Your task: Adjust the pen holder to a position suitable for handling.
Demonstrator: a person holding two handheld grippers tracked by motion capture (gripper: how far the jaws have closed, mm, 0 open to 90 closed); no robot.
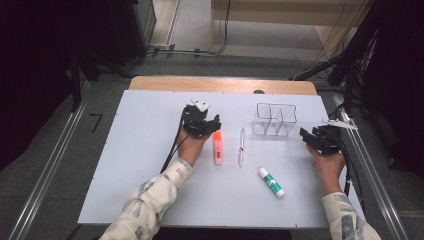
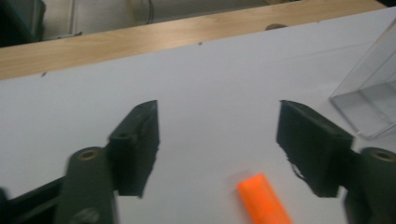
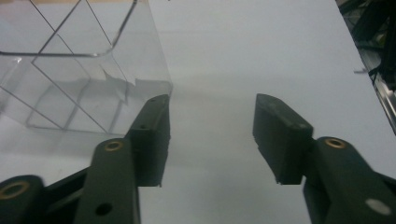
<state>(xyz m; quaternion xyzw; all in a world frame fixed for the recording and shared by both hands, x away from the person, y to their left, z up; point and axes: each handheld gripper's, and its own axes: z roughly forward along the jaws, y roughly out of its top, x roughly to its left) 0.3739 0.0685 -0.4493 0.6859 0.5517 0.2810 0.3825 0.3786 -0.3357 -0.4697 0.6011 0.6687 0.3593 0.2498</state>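
I hold my left gripper [image 1: 212,126] over the white table [image 1: 140,165], a little left of the middle, and its jaws stand wide apart with nothing between them. Just beside it, on its right side in the high view, the orange highlighter [image 1: 218,147] lies flat on the table, with its length pointing away from me. In the left gripper view I see the near end of this highlighter [image 2: 264,198] low in the picture, between the two jaws but closer to the right one, and not touching either of them. It looks a bit blurred there, so I cannot say which end it is.

My right gripper [image 1: 311,138] is near the right edge of the table, also with the jaws wide and empty. The clear organizer [image 1: 274,120] stands just to its left. In the right gripper view the wall of this organizer [image 3: 84,79] is very near the left jaw, but I cannot tell if they touch.

Between the highlighter and the organizer a pen [image 1: 241,147] lies on the table. A glue stick [image 1: 270,181] lies nearer to me, turned at an angle.
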